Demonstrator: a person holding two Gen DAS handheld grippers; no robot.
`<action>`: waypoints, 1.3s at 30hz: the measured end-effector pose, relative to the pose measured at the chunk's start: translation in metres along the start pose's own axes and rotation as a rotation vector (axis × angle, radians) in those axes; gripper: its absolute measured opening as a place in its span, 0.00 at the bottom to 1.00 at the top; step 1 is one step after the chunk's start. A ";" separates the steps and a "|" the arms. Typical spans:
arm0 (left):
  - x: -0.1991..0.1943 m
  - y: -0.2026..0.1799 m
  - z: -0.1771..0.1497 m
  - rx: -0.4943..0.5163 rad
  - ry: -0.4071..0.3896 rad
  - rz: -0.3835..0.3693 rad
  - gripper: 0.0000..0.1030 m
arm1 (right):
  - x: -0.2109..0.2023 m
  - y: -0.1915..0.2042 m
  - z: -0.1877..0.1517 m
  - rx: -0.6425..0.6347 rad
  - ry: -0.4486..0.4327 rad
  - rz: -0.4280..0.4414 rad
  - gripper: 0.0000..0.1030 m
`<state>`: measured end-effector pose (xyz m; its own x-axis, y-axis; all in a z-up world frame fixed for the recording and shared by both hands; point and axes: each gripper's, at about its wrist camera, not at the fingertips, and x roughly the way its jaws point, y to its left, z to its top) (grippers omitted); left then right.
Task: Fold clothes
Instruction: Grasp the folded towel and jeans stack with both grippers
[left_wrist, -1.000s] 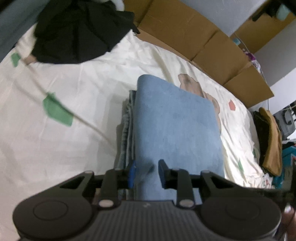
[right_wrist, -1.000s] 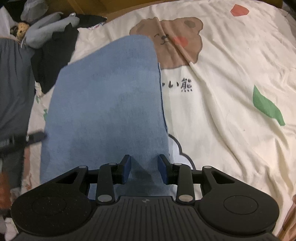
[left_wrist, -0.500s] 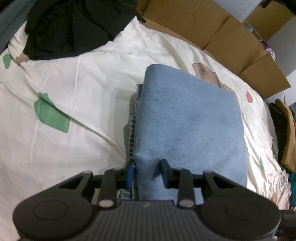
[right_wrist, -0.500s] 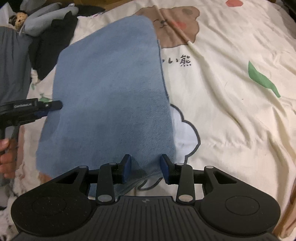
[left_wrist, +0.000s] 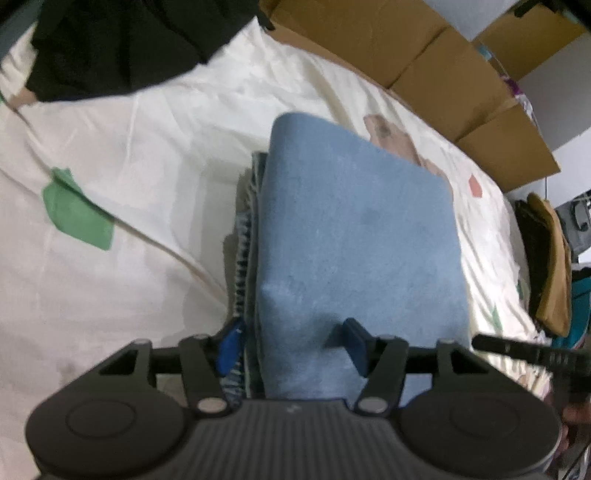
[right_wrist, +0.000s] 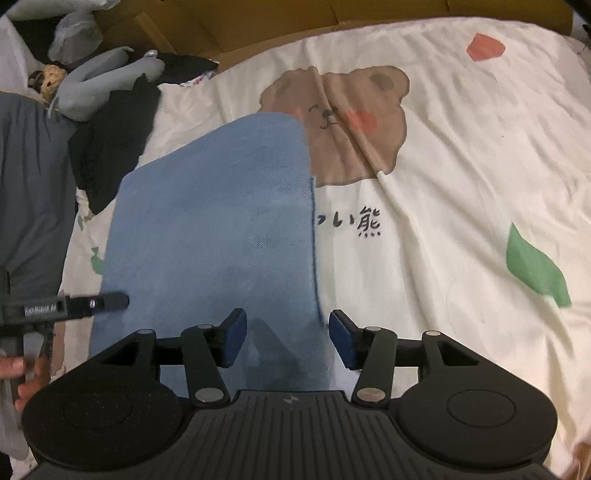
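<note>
A folded blue denim garment lies on the cream bedsheet, its layered edges showing on the left side. It also shows in the right wrist view. My left gripper is open, its jaws straddling the near left corner of the garment. My right gripper is open, its jaws apart just above the garment's near right edge. The left gripper's finger shows at the left of the right wrist view.
A black garment lies at the far left of the bed. Cardboard boxes line the far side. Brown clothing lies at the bed's right edge. A grey plush toy and dark clothes lie beside the bear print.
Both grippers have opened and let go of the blue garment. The garment has settled flat on the bed, and the right gripper has drawn back a little.
</note>
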<state>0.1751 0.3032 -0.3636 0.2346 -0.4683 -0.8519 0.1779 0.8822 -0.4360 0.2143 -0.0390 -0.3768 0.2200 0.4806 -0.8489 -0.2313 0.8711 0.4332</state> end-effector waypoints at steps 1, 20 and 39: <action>0.003 0.003 0.000 -0.008 0.002 -0.014 0.73 | 0.005 -0.003 0.003 0.008 0.005 0.006 0.55; 0.024 0.028 0.016 -0.024 0.031 -0.196 0.67 | 0.036 -0.013 0.029 -0.004 0.069 0.214 0.35; 0.037 0.025 0.029 -0.027 0.035 -0.260 0.65 | 0.048 -0.004 0.035 -0.042 0.073 0.304 0.28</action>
<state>0.2161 0.3060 -0.3977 0.1507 -0.6775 -0.7199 0.2018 0.7340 -0.6485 0.2590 -0.0162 -0.4089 0.0661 0.7082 -0.7029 -0.3156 0.6832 0.6586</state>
